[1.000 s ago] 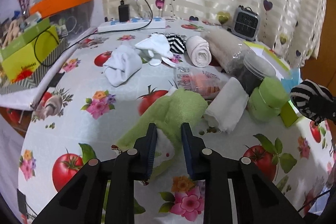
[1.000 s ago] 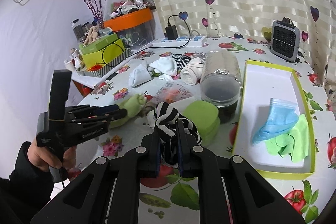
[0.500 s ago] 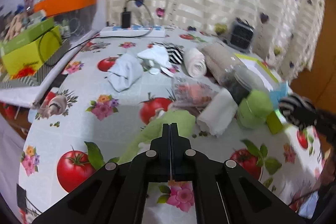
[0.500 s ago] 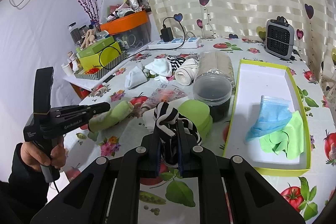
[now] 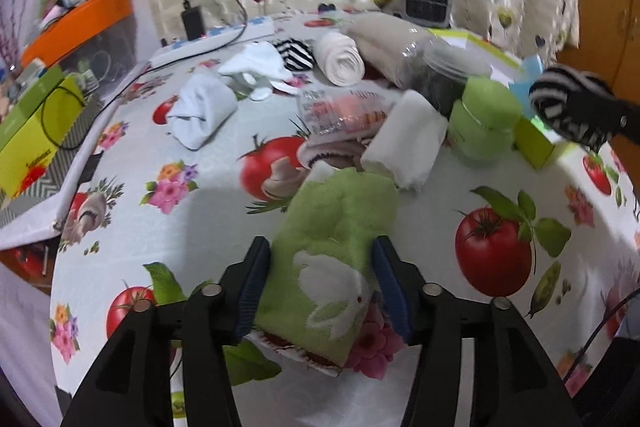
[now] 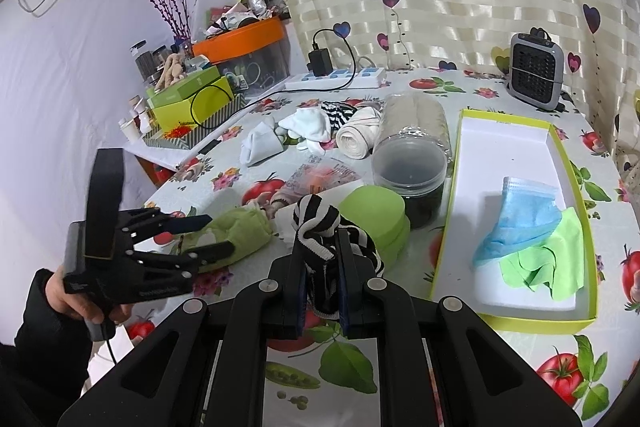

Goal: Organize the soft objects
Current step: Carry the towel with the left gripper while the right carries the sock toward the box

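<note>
My left gripper (image 5: 322, 259) is open, its jaws on either side of a green towel (image 5: 340, 251) with a white rabbit print that lies on the table; both also show in the right wrist view (image 6: 240, 231). My right gripper (image 6: 322, 267) is shut on a black-and-white striped sock (image 6: 316, 227) held above the table, seen at the right of the left wrist view (image 5: 568, 103). A yellow-rimmed white tray (image 6: 516, 147) holds a blue face mask (image 6: 520, 215) and a green cloth (image 6: 548, 263).
On the tomato-print tablecloth lie white socks (image 5: 204, 107), a second striped sock (image 5: 296, 55), a rolled white cloth (image 5: 340, 61), a folded white towel (image 5: 404, 139), a plastic packet (image 5: 340, 107), a dark jar (image 6: 410, 183) with a green lid (image 6: 376, 211), a power strip (image 6: 340, 77) and a small heater (image 6: 536, 71).
My left gripper was shut half a second ago and has opened around the green towel, which now lies between the jaws. My right gripper still holds the striped sock, barely moved.
</note>
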A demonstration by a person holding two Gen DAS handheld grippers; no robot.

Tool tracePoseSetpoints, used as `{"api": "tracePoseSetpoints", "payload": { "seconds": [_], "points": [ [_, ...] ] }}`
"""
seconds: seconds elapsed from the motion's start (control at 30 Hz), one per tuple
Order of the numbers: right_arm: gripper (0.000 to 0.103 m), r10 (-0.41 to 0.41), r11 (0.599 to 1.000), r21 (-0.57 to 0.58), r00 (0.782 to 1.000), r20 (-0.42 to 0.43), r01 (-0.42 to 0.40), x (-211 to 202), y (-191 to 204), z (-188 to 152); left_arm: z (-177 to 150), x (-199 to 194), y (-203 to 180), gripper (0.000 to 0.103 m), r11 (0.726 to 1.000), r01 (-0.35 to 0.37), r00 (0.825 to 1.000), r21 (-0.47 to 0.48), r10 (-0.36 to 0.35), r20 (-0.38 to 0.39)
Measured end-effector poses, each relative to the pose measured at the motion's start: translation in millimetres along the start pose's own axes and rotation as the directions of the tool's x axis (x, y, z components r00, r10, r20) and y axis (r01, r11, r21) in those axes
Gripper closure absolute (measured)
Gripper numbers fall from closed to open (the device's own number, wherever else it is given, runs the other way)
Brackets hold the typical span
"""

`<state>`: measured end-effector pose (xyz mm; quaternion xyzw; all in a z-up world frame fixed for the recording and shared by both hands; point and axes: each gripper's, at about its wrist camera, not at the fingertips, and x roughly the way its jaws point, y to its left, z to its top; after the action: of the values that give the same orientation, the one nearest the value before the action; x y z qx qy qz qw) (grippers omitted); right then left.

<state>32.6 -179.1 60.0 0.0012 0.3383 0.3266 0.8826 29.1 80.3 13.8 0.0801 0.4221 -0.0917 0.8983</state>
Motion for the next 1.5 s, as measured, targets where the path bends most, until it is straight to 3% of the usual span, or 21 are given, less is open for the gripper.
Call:
{"api": "tracePoseSetpoints", "payload": {
  "seconds": [0.1, 0.17, 0.2, 0.27, 0.37, 0.6, 0.87, 1.5],
  "points": [
    [0.091, -0.002, 1.000, 0.002, 1.000, 0.002, 0.002, -1, -1, 0, -2, 10, -9, 0.037, 0.998, -0.031, 0.999, 0.048, 0.032, -0.020],
    [0.091, -0.004, 1.000, 0.005, 1.000, 0.001, 0.004, -1, -2, 0, -2, 12, -8, 0.036, 1.000, -0.015, 1.000, 0.025, 0.016, -0.018],
    [0.091, -0.005, 1.000, 0.006, 1.000, 0.001, 0.005, -1, -3, -1, -1, 12, -6, 0.038, 1.000, -0.019, 1.000, 0.006, 0.019, -0.019],
    [0.091, -0.007, 1.000, 0.008, 1.000, 0.003, 0.007, -2, -4, -1, -1, 12, -5, 0.053, 0.999, -0.034, 0.999, -0.014, 0.034, -0.014],
    [0.091, -0.010, 1.000, 0.013, 1.000, 0.007, 0.010, -4, -6, -1, 1, 9, -2, 0.061, 0.998, -0.036, 0.999, -0.050, 0.036, -0.005],
    [0.091, -0.010, 0.999, 0.031, 1.000, 0.019, 0.009, -9, -14, -2, 7, -9, 0, 0.063, 0.989, -0.035, 0.998, -0.141, 0.042, 0.044],
    [0.091, -0.022, 0.998, 0.052, 0.999, 0.040, 0.019, -17, -25, -3, 28, -38, -18, 0.062, 0.984, 0.026, 0.991, -0.176, -0.001, 0.137],
    [0.091, -0.179, 0.968, 0.198, 0.979, 0.102, 0.156, -58, -100, -2, 100, -49, -104, 0.059, 0.984, 0.170, 0.964, -0.060, -0.154, 0.216]
  ]
}}
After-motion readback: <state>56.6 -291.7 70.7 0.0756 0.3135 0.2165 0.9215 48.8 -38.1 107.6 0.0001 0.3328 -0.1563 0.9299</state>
